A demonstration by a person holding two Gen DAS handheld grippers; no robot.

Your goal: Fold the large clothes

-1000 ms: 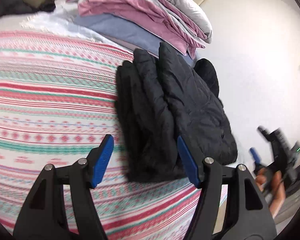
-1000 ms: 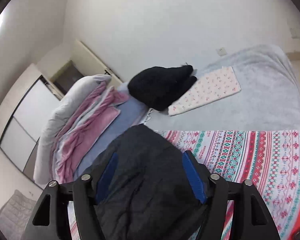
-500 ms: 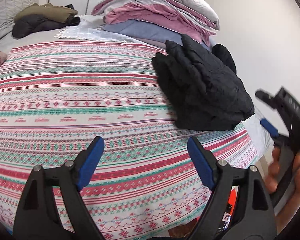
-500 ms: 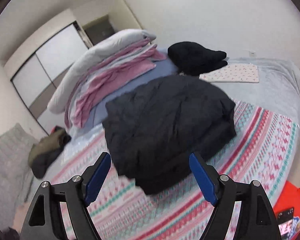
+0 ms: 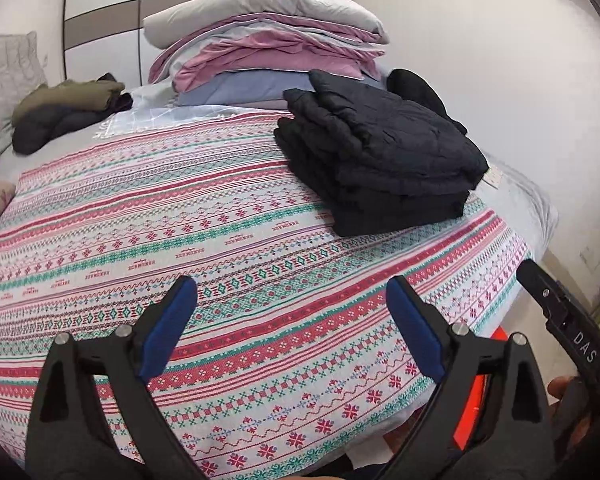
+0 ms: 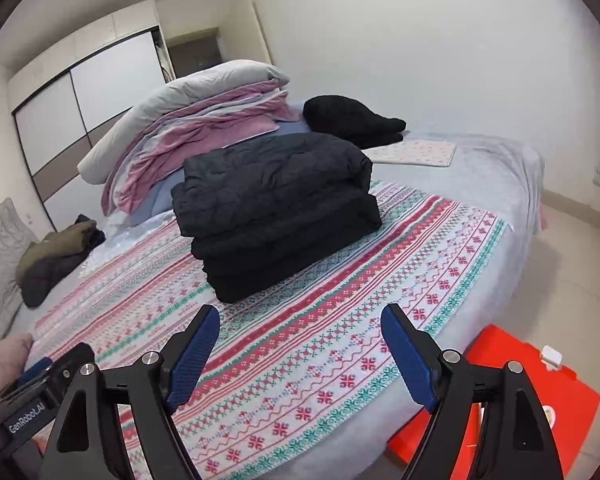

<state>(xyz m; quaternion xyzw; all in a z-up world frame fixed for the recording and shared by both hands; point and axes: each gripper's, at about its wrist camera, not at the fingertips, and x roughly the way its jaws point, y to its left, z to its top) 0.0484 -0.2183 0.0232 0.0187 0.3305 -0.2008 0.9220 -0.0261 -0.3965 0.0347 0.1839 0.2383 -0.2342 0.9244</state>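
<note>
A black quilted jacket [image 5: 376, 152] lies folded into a thick stack on the patterned red, green and white blanket [image 5: 204, 240], toward the bed's far right. It also shows in the right wrist view [image 6: 276, 208], mid-frame. My left gripper [image 5: 292, 316] is open and empty, held back above the blanket's near edge. My right gripper [image 6: 300, 344] is open and empty, also well short of the jacket. The right gripper's body shows at the right edge of the left wrist view [image 5: 568, 336].
Folded pink and grey bedding [image 6: 188, 128] is stacked at the head of the bed. A black garment [image 6: 352, 120] and a small dotted cloth [image 6: 416, 152] lie behind the jacket. Olive and dark clothes [image 6: 56, 256] lie at the left. A red box [image 6: 512, 396] sits on the floor.
Both grippers have drawn back from the folded jacket, which was close between the fingers a second ago. The jacket stays folded on the blanket.
</note>
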